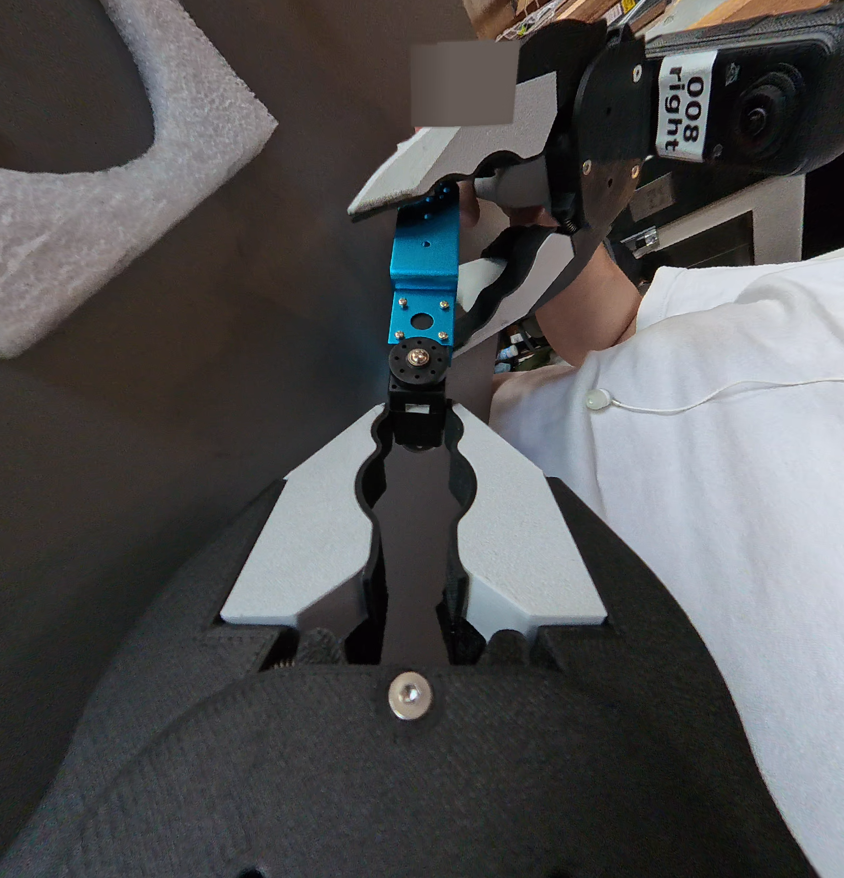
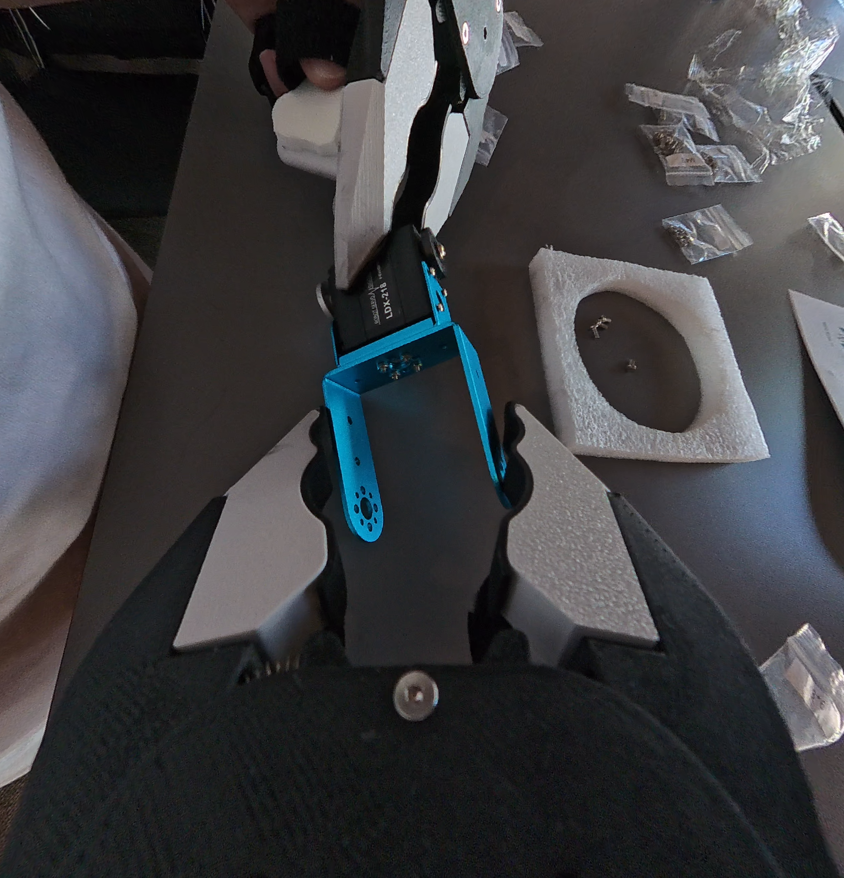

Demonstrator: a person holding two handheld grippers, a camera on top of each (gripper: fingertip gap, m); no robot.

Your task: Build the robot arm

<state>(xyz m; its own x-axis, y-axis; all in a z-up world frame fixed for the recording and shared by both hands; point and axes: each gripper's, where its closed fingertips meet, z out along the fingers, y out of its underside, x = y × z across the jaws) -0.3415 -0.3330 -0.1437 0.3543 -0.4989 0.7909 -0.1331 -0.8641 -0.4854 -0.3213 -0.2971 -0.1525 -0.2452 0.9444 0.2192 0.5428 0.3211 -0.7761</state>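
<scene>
Blue anodised aluminium U-shaped bracket (image 2: pixel 401 380), bolted to a black block-shaped servo motor (image 2: pixel 387 294), hangs between your two tools above the dark grey counter (image 2: pixel 220 332). Your left tool (image 1: pixel 417 418) is clamped on the servo at 12 o'clock in its own view. Your right tool (image 2: pixel 413 427) straddles the bracket's two legs, its fingers touching their outer faces. The assembly's long axis runs from 6 to 12 o'clock, tool to tool. At 2 o'clock from the right tool lies one white foam square with an oval cut-out (image 2: pixel 648 356); a few small loose screws (image 2: pixel 600 325) sit inside it. Several clear plastic bags of hardware (image 2: pixel 695 152) lie near 1 o'clock.
</scene>
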